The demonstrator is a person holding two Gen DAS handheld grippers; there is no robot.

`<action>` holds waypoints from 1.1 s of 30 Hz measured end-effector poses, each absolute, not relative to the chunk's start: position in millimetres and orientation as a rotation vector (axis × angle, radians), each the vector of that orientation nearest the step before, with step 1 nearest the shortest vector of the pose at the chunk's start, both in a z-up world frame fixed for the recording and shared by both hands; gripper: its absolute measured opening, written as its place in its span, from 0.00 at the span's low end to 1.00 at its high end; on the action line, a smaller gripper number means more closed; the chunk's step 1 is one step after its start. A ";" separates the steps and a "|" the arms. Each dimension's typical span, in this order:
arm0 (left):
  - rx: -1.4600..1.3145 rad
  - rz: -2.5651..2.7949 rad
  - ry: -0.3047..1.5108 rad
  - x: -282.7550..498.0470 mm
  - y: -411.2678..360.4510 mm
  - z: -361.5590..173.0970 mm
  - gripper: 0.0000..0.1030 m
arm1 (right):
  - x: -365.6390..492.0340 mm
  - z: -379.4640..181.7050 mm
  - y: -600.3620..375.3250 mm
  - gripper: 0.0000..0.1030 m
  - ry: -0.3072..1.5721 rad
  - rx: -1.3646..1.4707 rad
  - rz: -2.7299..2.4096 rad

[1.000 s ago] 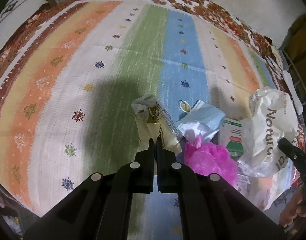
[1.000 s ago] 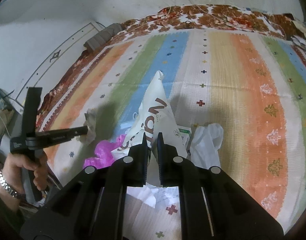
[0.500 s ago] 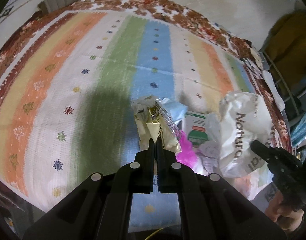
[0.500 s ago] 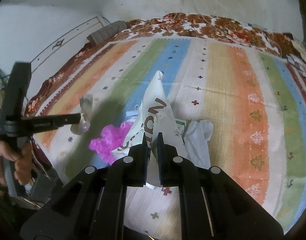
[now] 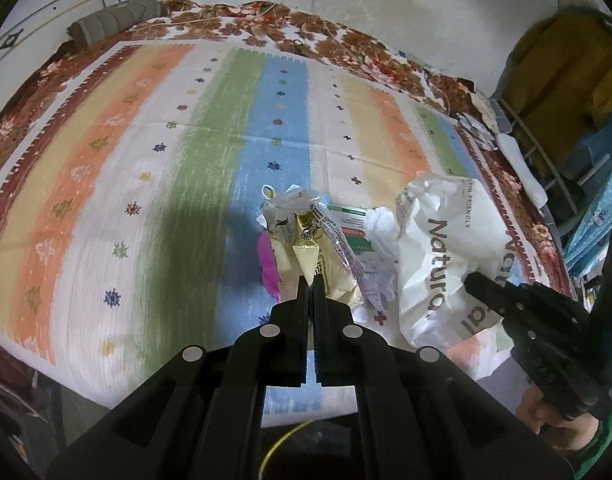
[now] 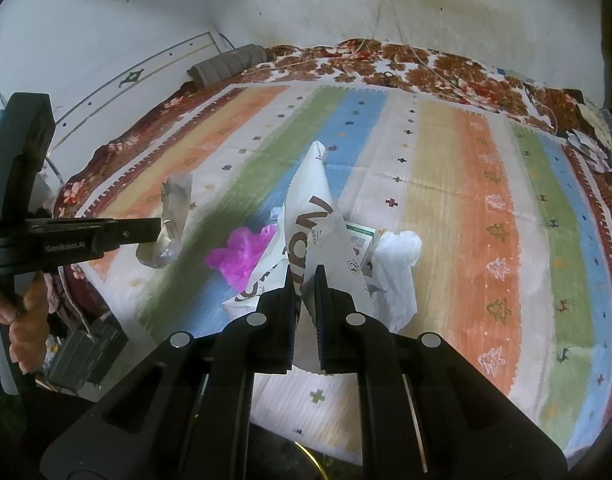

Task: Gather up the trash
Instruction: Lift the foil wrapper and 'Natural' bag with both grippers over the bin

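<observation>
My left gripper [image 5: 309, 280] is shut on a crumpled yellow and clear plastic wrapper [image 5: 306, 240] held above the striped bedspread [image 5: 186, 168]. The same wrapper [image 6: 174, 220] hangs from the left gripper [image 6: 156, 230] at the left of the right wrist view. My right gripper [image 6: 306, 276] is shut on the edge of a white carrier bag [image 6: 318, 216] with brown lettering, pulled up into a peak. That bag [image 5: 442, 256] bulges at the right of the left wrist view. A pink plastic bag [image 6: 242, 252], a green and white box [image 6: 360, 240] and white crumpled plastic [image 6: 398, 256] lie under it.
The bedspread covers a bed against a white wall [image 6: 306, 16]. A grey roll [image 5: 110, 24] lies at its far corner. A person's hand [image 6: 22, 312] grips the left handle. A metal rack [image 5: 546, 152] with yellow cloth stands to the right, and a dark box [image 6: 86, 356] sits below the bed edge.
Both grippers have risen and drawn back toward the bed's near edge, lifting the wrapper and the white bag higher. The bed looks smaller and its front edge has come into view.
</observation>
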State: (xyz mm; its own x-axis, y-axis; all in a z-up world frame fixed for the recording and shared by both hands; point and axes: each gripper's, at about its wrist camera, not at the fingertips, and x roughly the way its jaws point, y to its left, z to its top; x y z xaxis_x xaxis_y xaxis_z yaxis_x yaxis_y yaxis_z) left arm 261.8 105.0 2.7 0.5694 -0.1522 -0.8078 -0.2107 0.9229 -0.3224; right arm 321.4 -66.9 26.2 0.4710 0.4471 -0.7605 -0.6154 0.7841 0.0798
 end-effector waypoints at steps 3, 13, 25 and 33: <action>-0.420 0.021 0.952 252.1 101.1 9.0 0.01 | 310.7 31.6 -70.9 0.07 0.849 -0.221 0.660; -0.430 -0.041 0.915 226.0 76.9 22.6 0.01 | 276.7 45.8 -89.2 0.07 0.822 -0.211 0.664; -0.451 -0.082 0.876 188.7 63.8 29.0 0.01 | 237.7 49.8 -105.6 0.07 0.811 -0.239 0.628; -0.462 -0.095 0.876 166.5 57.5 24.0 0.01 | 213.2 40.2 -119.7 0.07 0.839 -0.250 0.611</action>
